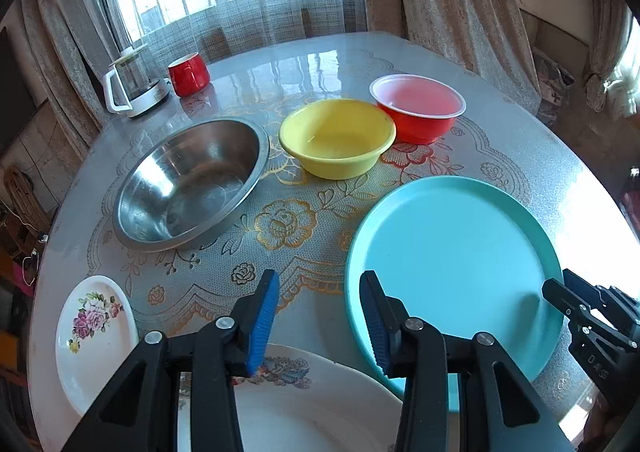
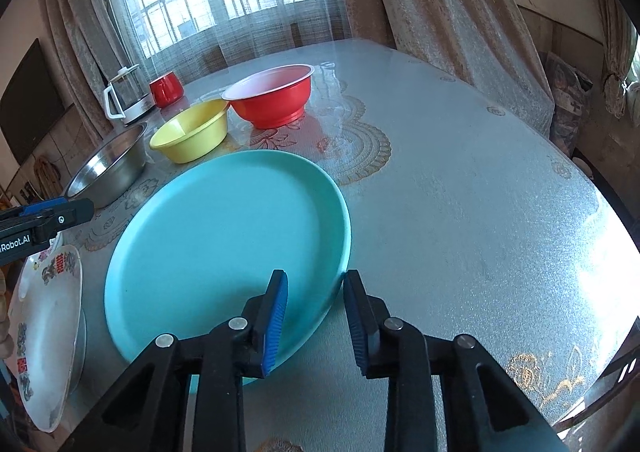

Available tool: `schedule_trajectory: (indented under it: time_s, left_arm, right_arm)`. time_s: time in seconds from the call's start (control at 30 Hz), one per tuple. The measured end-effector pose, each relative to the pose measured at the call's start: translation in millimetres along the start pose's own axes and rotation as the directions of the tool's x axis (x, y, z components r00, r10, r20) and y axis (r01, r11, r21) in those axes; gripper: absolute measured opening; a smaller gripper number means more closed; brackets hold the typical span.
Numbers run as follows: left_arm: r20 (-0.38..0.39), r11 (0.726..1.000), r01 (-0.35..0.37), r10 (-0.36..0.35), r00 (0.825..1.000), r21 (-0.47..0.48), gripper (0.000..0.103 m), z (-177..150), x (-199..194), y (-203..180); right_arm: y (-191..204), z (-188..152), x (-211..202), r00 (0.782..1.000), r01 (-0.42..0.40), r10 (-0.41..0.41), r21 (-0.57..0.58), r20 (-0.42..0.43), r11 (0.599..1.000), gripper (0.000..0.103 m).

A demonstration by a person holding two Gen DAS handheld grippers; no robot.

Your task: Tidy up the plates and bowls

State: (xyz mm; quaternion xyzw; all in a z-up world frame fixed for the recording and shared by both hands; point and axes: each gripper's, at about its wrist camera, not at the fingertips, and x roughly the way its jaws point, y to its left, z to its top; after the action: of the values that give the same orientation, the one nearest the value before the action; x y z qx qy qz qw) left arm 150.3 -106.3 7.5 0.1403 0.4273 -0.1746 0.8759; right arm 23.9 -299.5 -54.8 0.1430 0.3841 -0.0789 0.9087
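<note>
A turquoise plate, a yellow bowl, a red bowl with a white rim, a silver steel bowl, white floral-patterned plates, and a grey tabletop with gold and red flower motifs.

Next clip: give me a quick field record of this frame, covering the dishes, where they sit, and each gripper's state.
bowls: steel bowl, yellow bowl, red bowl, side by side, unstacked
plates: teal plate, small floral plate, large floral plate, all flat on the table
left gripper: open, straddling the teal plate's left rim
right gripper: open, straddling its right rim
far edge: kettle, red mug
</note>
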Motion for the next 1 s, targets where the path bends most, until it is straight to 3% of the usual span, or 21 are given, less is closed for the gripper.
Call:
schedule_trajectory:
  time_s: [0.07,0.33,0.53,1.0]
  left_arm:
    - [-0.030,1.000,0.003,-0.002,1.000,0.015,0.028,1.1,10.3,-2.7]
    - [-0.088,0.996,-0.032,0.040,0.995,0.089,0.018,3.3,35.3,-13.4]
    - [-0.092,0.992,-0.057,0.068,0.993,0.108,0.018,4.5,41.2,-11.2]
    - [-0.097,0.997,-0.076,0.079,0.992,0.030,0.021,-4.4,43.6,10.1]
  right_arm:
    - [-0.6,1.2,0.9,1.000,-0.001,0.001,0.001,-0.002,1.000,0.026]
    - [2.0,8.2,7.2,1.000,0.010,-0.010,-0.016,-0.002,1.000,0.023]
    - [5.3,14.8,13.7,1.000,0.000,-0.001,-0.028,-0.012,1.000,0.020]
    - [28.3,18.2,23.0,1.000,-0.011,0.008,-0.102,-0.026,0.995,0.020]
